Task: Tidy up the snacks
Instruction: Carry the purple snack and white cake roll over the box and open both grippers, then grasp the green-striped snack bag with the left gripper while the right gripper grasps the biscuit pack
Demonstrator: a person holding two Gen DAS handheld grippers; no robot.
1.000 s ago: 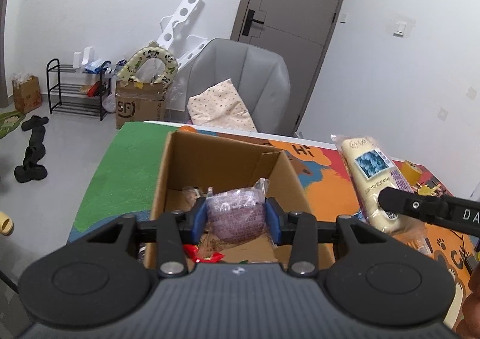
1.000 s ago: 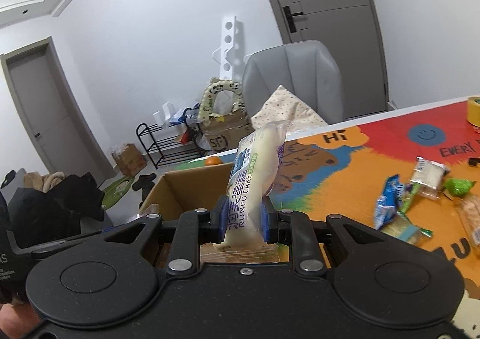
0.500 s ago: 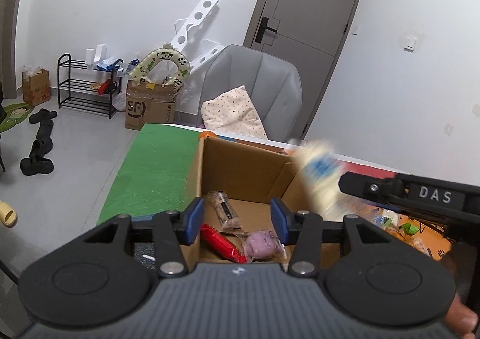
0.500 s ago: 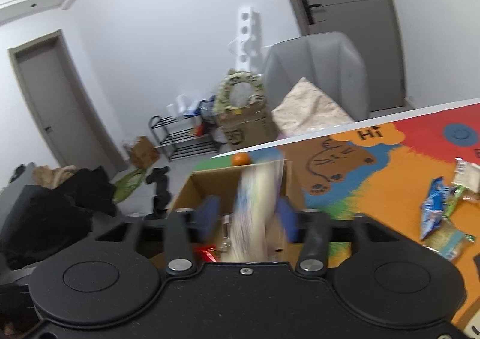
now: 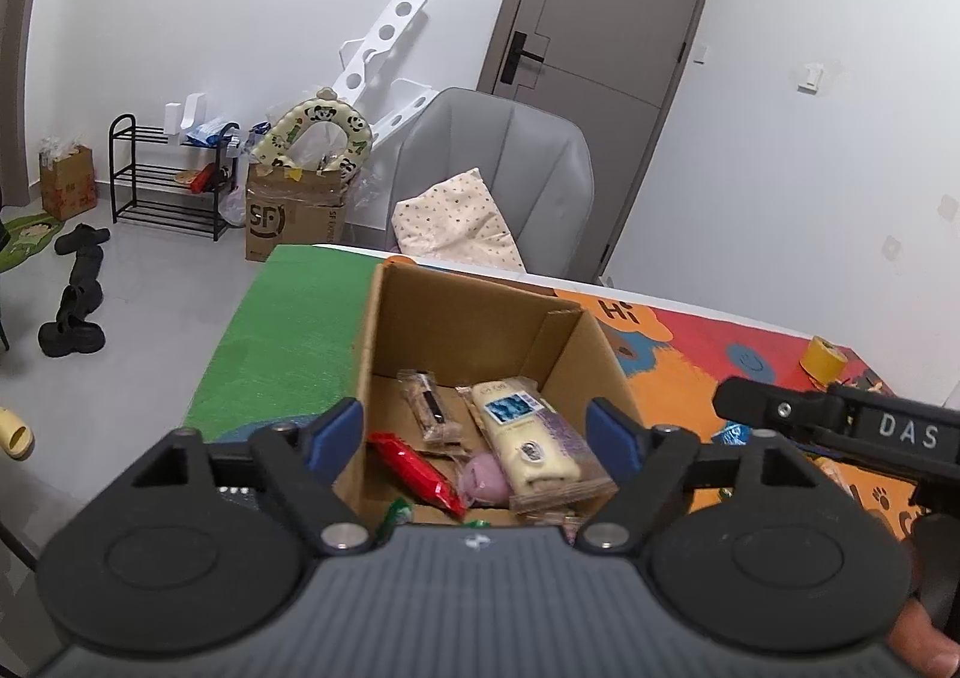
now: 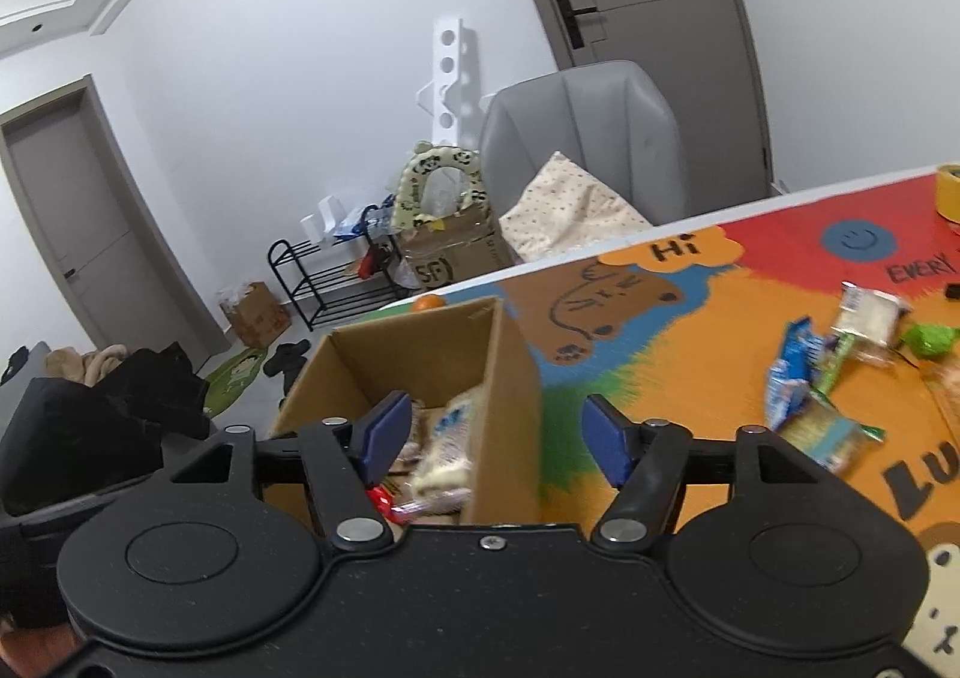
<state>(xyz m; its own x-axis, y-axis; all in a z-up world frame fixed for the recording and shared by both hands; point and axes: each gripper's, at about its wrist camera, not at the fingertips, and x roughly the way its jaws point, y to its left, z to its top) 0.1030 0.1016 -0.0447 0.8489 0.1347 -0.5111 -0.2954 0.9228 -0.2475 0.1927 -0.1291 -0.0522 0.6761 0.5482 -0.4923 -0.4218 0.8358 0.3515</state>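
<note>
Open-topped corrugated cardboard box (image 5: 480,330) on the desk (image 6: 690,354). Inside: one cream cake packet (image 5: 528,438), flat and rectangular; one glossy red wrapper (image 5: 417,474); one rounded purple pouch (image 5: 483,477); one clear-wrapped bar (image 5: 429,408). Left hand-held gripper (image 5: 477,432) and right hand-held gripper (image 6: 495,435) both empty, jaws opening wide above the box.

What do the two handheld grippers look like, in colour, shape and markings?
The left gripper has a ribbed grey body, two round black discs, black linkage arms with silver pivot pins and blue finger pads. The right gripper is similar but has a smooth black body; seen from the left wrist view, its side bears white letters "DAS".
</note>
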